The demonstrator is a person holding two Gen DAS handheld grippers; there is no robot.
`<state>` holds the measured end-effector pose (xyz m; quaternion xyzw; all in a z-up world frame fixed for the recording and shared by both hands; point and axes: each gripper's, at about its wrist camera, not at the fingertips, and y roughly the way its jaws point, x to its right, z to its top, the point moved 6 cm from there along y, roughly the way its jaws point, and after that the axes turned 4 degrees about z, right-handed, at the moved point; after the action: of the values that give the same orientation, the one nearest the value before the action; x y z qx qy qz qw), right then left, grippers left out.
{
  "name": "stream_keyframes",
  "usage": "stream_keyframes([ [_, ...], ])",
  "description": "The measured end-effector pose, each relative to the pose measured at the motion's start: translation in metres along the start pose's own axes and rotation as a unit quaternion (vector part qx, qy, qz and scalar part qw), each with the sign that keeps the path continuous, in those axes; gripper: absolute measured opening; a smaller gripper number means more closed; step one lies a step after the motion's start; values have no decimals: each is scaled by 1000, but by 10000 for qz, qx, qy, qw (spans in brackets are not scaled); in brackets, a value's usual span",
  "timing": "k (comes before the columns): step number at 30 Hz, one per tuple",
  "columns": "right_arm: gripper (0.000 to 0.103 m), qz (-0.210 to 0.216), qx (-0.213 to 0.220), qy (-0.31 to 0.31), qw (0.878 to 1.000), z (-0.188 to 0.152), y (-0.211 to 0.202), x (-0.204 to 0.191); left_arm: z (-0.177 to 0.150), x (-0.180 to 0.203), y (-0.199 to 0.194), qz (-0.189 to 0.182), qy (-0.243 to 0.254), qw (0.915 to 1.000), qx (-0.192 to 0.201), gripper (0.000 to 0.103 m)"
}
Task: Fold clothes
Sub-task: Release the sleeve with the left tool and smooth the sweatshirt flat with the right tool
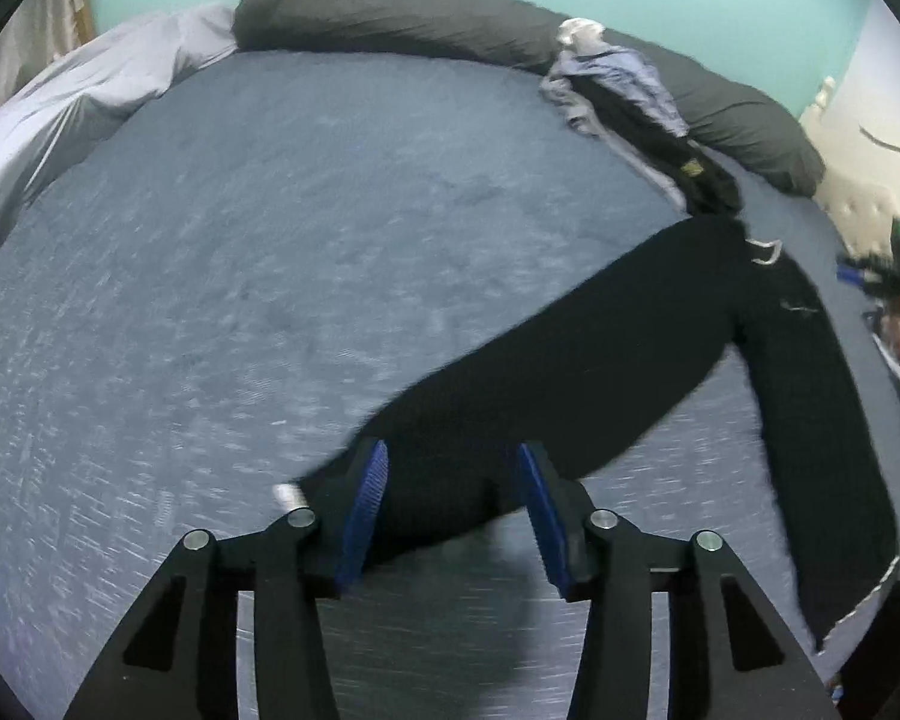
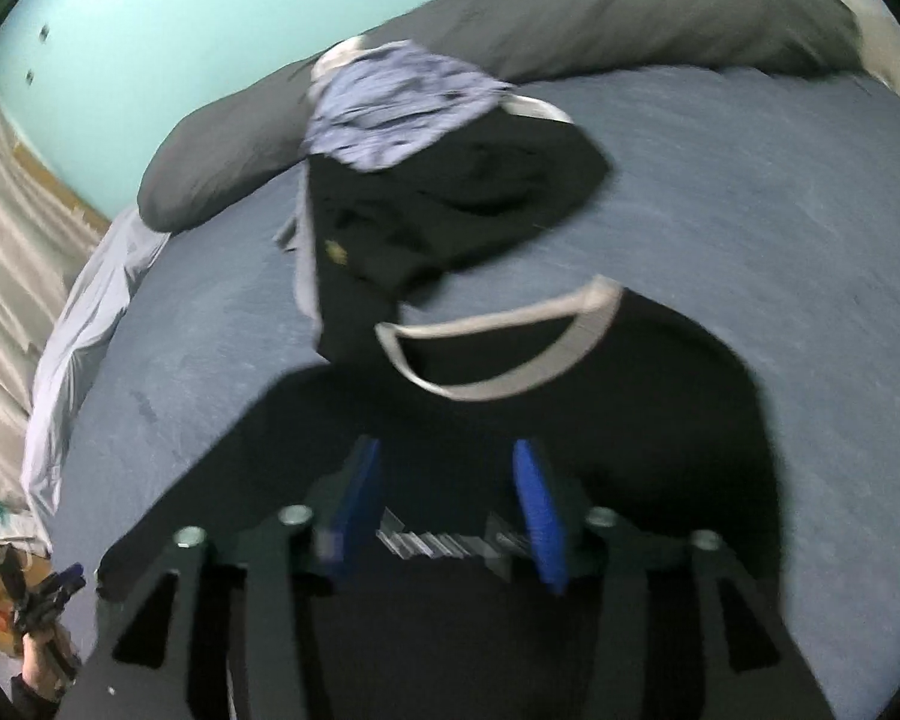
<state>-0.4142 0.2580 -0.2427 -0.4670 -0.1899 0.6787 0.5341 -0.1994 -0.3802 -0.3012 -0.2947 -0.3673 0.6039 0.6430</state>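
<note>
**Both tongs spread wide over the black shirt**

The left tongs [image 1: 453,498] stand wide apart, gripping nothing; a sleeve end of the black shirt [image 1: 600,354] lies between and beyond the blue pads [image 1: 369,504], though the blur hides whether they touch it. The right tongs [image 2: 447,504] gape just as wide above the shirt's chest, below its pale collar [image 2: 498,342]. The shirt lies spread on the bed [image 1: 270,240], near a clothes pile [image 2: 426,180] by the pillows [image 1: 390,12].

The right wrist view is all smeared, so the white letters [image 2: 444,543] on the black shirt [image 2: 630,420] low in the middle cannot be read, and the bottom edge cuts the shirt off.
</note>
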Motion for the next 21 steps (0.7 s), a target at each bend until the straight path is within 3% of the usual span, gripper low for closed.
stream_keyframes([
  [2, 54, -72, -31, 97, 9999, -15, -26, 28, 4, 26, -1, -145, 10, 9999, 41, 71],
  [6, 57, -267, -93, 308, 9991, -50, -69, 78, 9, 81, 0, -419, 38, 9991, 85, 80],
  [8, 57, -364, -124, 413, 9984, -67, -90, 103, 11, 107, 0, -534, 22, 9985, 112, 91],
  [11, 57, -488, -222, 548, 9971, -94, -102, 130, 12, 146, 1, -745, -43, 9971, 148, 98],
  [16, 57, -470, -500, 675, 9954, -145, -106, 157, 4, 197, 13, -953, -244, 9951, 100, 103],
  [21, 57, -370, -814, 714, 9934, -191, -107, 167, -11, 235, 34, -916, -235, 9955, -56, 103],
])
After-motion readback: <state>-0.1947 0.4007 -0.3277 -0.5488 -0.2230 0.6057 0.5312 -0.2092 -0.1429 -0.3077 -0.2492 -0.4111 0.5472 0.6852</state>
